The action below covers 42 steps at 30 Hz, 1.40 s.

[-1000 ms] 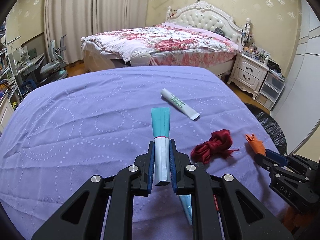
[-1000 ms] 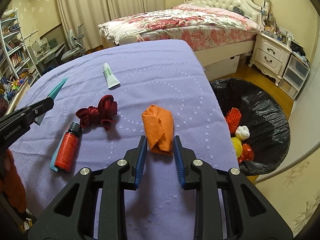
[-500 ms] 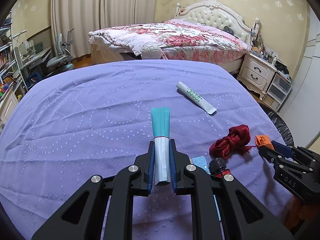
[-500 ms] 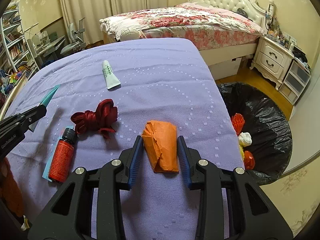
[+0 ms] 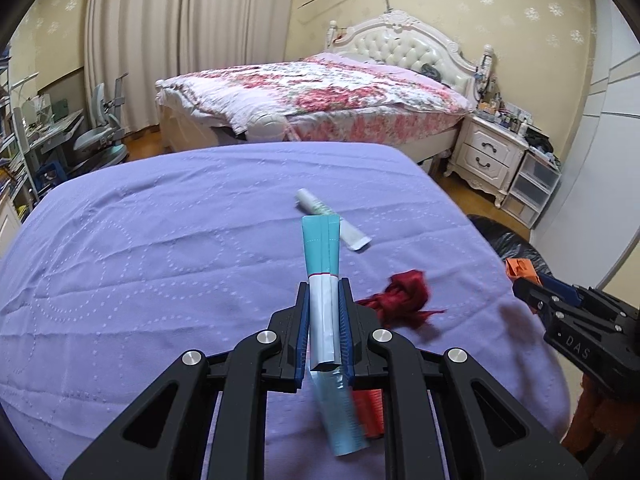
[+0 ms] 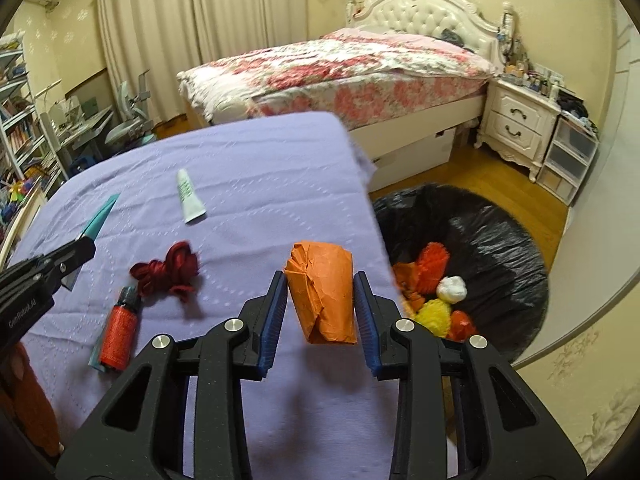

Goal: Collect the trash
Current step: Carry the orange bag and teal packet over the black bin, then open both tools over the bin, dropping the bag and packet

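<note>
My left gripper [image 5: 324,292] is shut on a teal and silver packet [image 5: 321,248] that sticks out forward past its fingers, above the purple bed cover [image 5: 160,264]. To the right, my right gripper [image 6: 320,276] is shut on a crumpled orange paper wad [image 6: 322,292], held clear of the cover near the bed's right edge. On the cover lie a white tube [image 6: 189,198], a dark red ribbon bundle [image 6: 168,270] and a red bottle [image 6: 118,334] with a black cap, which rests on another teal packet. Beside the bed, an open black trash bag [image 6: 500,240] holds orange, yellow and white scraps.
A second bed [image 6: 360,68] with a floral cover stands behind, across a strip of wooden floor. A white nightstand [image 6: 516,128] and plastic drawers are at the right wall. A desk chair [image 6: 128,128] and shelves crowd the left side.
The right gripper has lifted the orange wad off the cover and carried it right, toward the bed's edge. The left gripper, still holding the teal packet, has swung to the right.
</note>
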### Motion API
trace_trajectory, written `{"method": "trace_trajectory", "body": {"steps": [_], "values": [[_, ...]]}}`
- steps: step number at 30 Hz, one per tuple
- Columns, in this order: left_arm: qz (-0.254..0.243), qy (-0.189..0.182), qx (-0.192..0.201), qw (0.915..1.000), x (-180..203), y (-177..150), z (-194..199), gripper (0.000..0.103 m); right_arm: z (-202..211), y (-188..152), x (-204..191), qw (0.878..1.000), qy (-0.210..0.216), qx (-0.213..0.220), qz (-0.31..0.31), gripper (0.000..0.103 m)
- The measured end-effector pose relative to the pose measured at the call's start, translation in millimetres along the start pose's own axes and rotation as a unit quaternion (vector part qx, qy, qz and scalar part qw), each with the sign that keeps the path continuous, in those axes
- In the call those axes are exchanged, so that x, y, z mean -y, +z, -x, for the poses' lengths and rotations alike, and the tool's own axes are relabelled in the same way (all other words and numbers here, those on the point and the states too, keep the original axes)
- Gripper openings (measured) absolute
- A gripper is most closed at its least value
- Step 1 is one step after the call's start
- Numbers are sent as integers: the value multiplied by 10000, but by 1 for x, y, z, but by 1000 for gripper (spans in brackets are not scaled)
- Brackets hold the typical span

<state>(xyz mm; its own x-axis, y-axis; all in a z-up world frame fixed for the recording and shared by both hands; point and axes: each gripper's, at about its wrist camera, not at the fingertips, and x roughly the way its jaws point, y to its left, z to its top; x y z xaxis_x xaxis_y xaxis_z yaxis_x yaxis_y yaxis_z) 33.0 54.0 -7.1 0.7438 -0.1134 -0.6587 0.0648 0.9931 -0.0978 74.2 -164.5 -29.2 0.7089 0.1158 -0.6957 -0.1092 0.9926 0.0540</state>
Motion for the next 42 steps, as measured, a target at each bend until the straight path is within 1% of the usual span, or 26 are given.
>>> {"method": "trace_trajectory", "body": {"steps": [5,9,13,16,24,30,38,42], "values": [[-234,-333,45,9992,37,8,-5,15,9,10,31,9988,-401,210,-167,33],[-355,-627,68,9974,66,18,-16,15,11,15,53,9973,-584,287,-328,33],[-511,-765,140,9957,95,26,-27,15,9,22,71,9956,-737,348,-457,33],[-620,-851,104,9944,117,31,-40,15,6,26,84,9941,-870,373,-532,33],[-859,-942,-102,9918,157,38,-75,15,-5,30,114,9907,-1055,341,-786,33],[-1193,-915,-175,9885,185,39,-92,15,-19,29,128,9887,-1160,235,-921,33],[-1331,-837,-318,9871,200,40,-110,15,-33,29,140,9866,-1219,127,-1076,34],[-1342,-822,-408,9867,202,39,-115,21,-38,30,144,9853,-1282,117,-1122,35]]}}
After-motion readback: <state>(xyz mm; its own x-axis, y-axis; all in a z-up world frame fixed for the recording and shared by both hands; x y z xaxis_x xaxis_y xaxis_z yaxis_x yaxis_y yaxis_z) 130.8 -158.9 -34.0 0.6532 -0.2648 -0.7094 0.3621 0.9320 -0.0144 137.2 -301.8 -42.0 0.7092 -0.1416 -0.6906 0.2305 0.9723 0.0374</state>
